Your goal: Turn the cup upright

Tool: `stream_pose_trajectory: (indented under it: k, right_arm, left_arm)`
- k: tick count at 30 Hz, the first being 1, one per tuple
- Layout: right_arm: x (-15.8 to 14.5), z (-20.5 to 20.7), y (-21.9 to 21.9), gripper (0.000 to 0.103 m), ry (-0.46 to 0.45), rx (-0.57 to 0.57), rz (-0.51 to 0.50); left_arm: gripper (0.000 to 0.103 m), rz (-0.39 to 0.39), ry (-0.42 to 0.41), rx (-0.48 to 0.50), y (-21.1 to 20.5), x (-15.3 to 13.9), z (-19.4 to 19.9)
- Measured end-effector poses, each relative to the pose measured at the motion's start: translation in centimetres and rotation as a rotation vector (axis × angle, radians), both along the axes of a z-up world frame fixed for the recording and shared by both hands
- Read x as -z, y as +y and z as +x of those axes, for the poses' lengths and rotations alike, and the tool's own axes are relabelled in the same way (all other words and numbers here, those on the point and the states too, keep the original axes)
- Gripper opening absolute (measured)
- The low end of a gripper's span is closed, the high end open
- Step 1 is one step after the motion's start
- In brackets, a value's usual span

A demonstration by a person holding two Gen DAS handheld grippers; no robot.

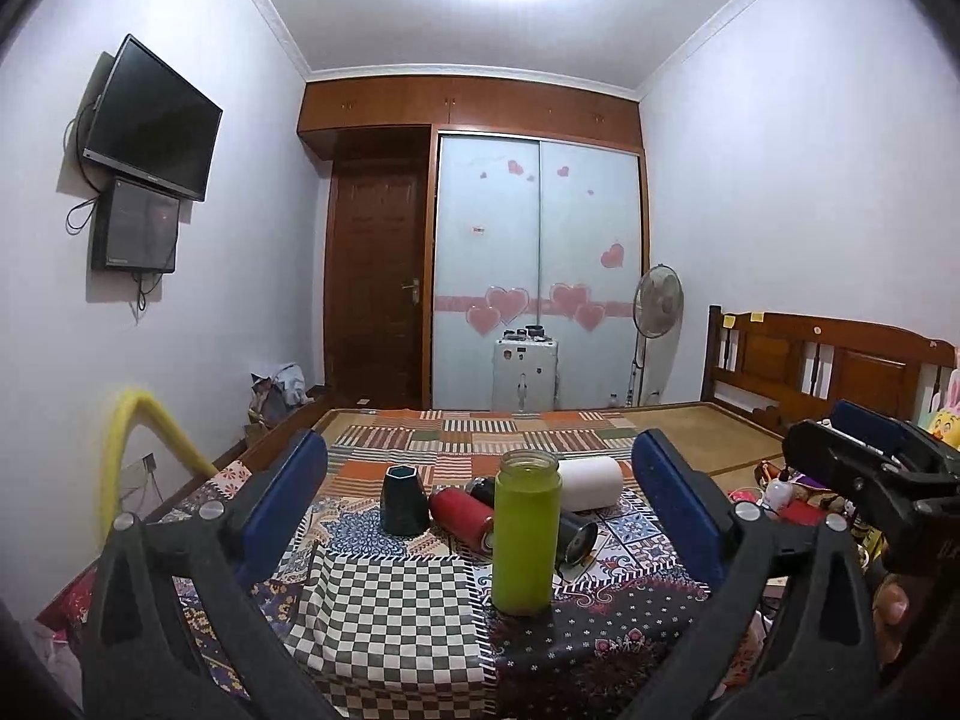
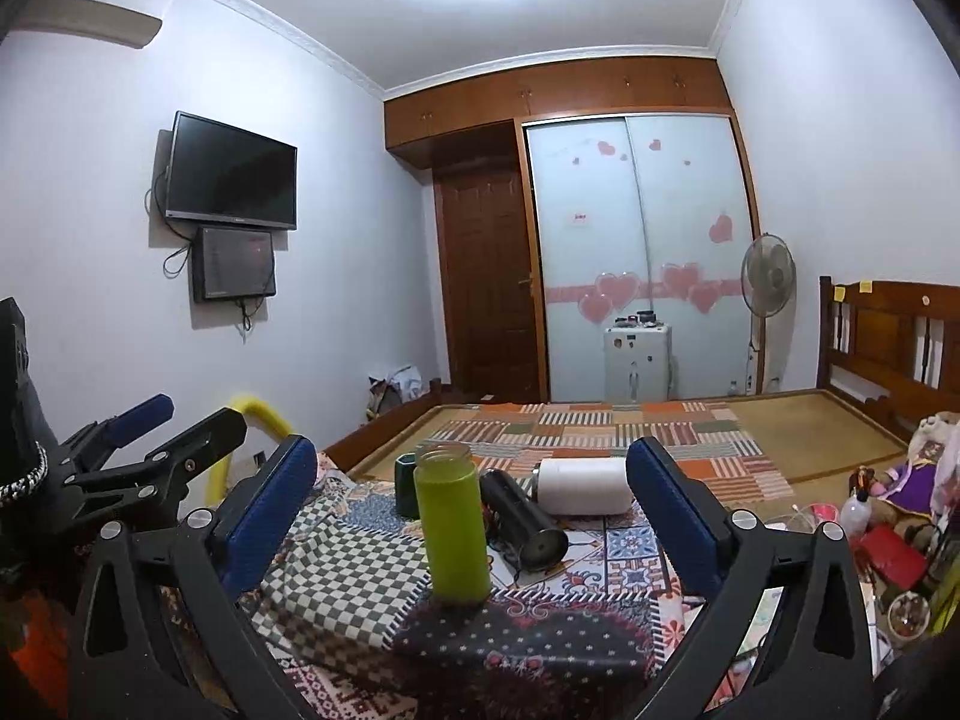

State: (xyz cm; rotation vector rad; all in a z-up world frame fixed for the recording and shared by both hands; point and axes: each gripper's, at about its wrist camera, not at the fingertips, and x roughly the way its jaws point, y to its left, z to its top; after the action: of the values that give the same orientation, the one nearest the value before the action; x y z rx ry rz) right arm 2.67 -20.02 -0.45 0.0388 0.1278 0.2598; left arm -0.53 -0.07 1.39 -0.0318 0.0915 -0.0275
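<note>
A lime-green cup [image 1: 525,534] [image 2: 453,525] stands upright with its open mouth up on the patchwork cloth. Behind it a red cup [image 1: 462,517], a black cup [image 1: 576,537] [image 2: 523,523] and a white cup [image 1: 591,483] [image 2: 585,485] lie on their sides. A dark green cup [image 1: 405,501] [image 2: 405,483] stands at the left. My left gripper [image 1: 480,510] is open and empty, its blue pads either side of the cups. My right gripper [image 2: 474,510] is open and empty, also short of the cups.
The cloth-covered surface [image 1: 384,618] sits in front of a bed with a wooden headboard [image 1: 822,366]. Clutter of small items lies at the right [image 2: 888,546]. A yellow tube [image 1: 129,456] stands at the left. The other gripper shows at the right edge of the left wrist view [image 1: 870,468].
</note>
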Motion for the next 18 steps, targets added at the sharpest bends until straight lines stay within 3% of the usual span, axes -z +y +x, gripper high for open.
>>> stream_pose_trajectory:
  k: [18]
  right_arm:
    - [0.59,-0.31,-0.12,0.103,0.008,0.019,-0.007]
  left_arm:
    - [0.103,0.007,0.018,-0.003,0.1,0.74,0.41]
